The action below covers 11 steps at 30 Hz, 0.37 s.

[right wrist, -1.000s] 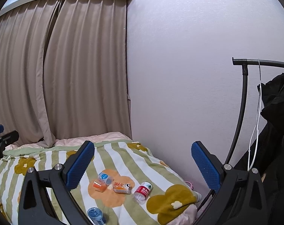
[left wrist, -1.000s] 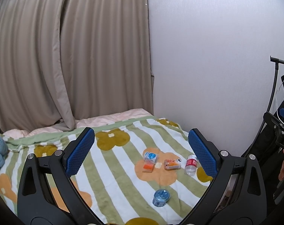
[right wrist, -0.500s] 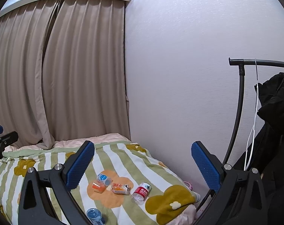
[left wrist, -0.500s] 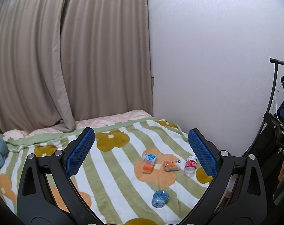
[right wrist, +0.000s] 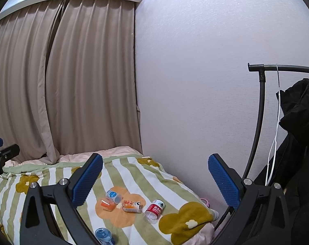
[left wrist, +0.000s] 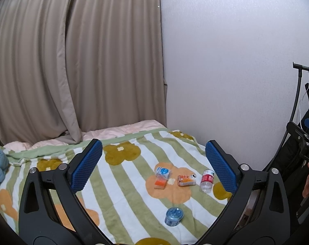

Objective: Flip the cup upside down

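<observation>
Nothing is done yet: the left gripper (left wrist: 153,163) and right gripper (right wrist: 155,178) both hang with jaws spread wide and empty, the cup (left wrist: 173,216) standing untouched well ahead of them on the blanket (left wrist: 123,183).

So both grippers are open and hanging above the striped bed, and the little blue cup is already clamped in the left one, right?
Not quite. The left gripper and right gripper are open above the striped bed, but the blue cup is not clamped: the left wrist view shows it sitting on the blanket, clear of the fingers.
</observation>
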### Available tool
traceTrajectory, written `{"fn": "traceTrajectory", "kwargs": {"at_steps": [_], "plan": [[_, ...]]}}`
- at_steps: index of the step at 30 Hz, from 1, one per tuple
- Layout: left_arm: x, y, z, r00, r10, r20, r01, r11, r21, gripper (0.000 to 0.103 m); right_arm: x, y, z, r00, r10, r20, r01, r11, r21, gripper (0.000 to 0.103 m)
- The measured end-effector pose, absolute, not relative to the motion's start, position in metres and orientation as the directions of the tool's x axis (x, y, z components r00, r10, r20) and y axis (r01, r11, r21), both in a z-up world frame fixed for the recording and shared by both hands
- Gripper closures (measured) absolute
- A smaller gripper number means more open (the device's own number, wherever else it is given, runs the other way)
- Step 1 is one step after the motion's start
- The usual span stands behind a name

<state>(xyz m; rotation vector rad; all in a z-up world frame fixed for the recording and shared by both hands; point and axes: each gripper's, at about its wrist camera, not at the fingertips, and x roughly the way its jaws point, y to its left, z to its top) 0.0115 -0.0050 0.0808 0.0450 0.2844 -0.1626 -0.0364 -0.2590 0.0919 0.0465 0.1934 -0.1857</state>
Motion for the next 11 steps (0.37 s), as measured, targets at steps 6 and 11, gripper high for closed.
{"fn": "traceTrajectory", "kwargs": {"at_steps": [6, 11], "plan": [[0.0103, -0.0074, 0.0847, 0.948, -0.153, -0.280, 0.167, 0.986, 0.024, 0.000, -0.0371, -0.2577, 0.0922, 0.964, -0.180, -0.194, 0.189, 0.982, 0.026, 0.000], [0.0047, -0.0072, 0.0837, 0.958, -0.148, -0.245, 0.163, 0.986, 0.042, 0.000, -0.0374, -0.2571, 0.0923, 0.964, -0.181, -0.193, 0.190, 0.981, 0.026, 0.000]]}}
